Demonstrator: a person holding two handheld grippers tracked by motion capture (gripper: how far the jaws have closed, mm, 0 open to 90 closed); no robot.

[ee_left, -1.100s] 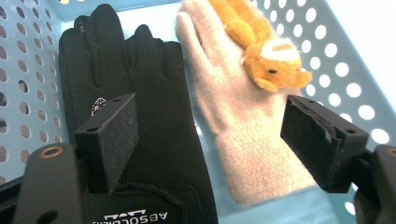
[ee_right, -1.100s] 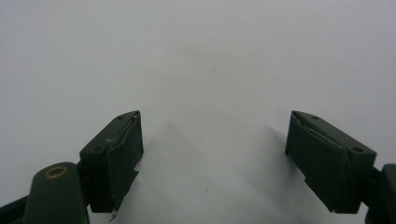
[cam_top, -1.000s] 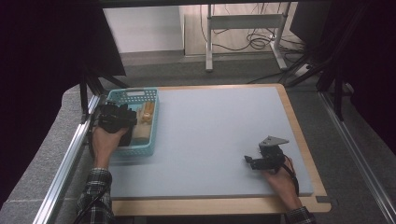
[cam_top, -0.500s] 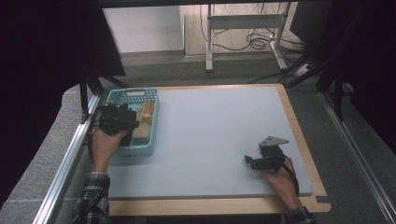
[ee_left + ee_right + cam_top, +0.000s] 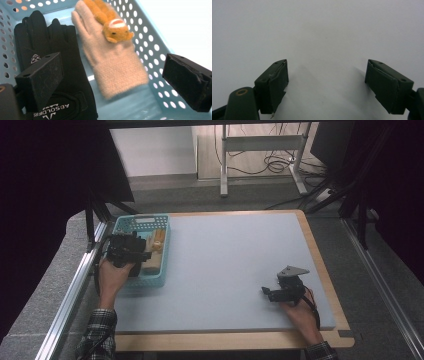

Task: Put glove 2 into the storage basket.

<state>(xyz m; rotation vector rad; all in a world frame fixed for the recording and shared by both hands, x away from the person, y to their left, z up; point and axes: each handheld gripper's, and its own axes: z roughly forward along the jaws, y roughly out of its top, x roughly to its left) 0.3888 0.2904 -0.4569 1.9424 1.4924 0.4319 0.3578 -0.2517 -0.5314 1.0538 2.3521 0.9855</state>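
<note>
Hovering left tongs (image 5: 112,82), just opened wide, over beige glove (image 5: 112,62) in basket (image 5: 155,42); nothing clamped.

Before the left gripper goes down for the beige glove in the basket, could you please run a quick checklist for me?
1. Left gripper open, jaws having just been opening, nothing pressed between them: ok.
2. Beige glove lies between the jaws' line: ok.
3. Glove free to lift: not ok, an orange plush toy lies on it.
4. Black glove beside it, near one jaw; edges overlapping: cannot tell.
5. Basket wall close to the other jaw: not ok.
6. Right gripper open, over bare table: ok.
</note>
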